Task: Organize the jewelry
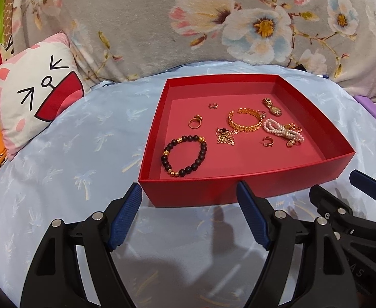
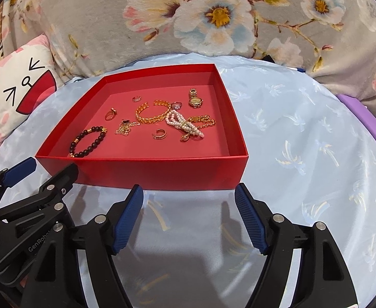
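- Left gripper [image 1: 189, 197] and right gripper [image 2: 189, 196] hover at six o'clock of the red box [image 1: 239, 190], fingers spread wide, holding nothing, apparently ready to reach in.
- Jewelry lies loose inside: bead bracelet [image 1: 184, 155] at seven, watch [image 1: 271, 106] at one.

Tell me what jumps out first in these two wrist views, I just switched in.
The red tray sits mid-frame on the pale blue sheet, jewelry scattered inside. Most eye-catching are the dark bead bracelet near its front left corner and the gold chain bracelet at center beside the pearl strand. Both the left gripper and right gripper hang just short of the tray, jaws open and empty.
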Motion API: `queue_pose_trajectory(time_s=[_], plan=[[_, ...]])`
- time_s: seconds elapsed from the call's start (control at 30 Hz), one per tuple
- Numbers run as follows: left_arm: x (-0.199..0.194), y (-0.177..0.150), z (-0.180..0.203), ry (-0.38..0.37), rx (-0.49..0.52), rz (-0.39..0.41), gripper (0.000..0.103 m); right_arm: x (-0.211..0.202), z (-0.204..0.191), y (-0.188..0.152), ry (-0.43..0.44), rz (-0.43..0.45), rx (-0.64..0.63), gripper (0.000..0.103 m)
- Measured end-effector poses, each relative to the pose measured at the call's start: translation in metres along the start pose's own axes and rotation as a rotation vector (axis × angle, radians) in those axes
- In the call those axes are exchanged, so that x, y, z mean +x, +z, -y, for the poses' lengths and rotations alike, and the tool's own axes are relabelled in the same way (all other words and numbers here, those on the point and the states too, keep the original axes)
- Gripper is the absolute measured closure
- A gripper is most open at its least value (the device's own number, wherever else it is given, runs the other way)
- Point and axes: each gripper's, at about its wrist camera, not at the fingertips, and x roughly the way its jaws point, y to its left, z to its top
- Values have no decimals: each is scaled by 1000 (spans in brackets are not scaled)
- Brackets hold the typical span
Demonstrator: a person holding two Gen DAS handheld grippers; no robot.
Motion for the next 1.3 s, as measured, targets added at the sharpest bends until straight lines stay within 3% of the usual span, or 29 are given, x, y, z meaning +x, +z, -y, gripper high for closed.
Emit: queue_pose_trajectory(time_s=[0.47,1.3], plan=[[-1,0,0,16,0,3,29,-3,-3,0,-44,2,-15,30],[-4,0,1,20,1,16,30,-2,0,1,-49,10,-12,30]])
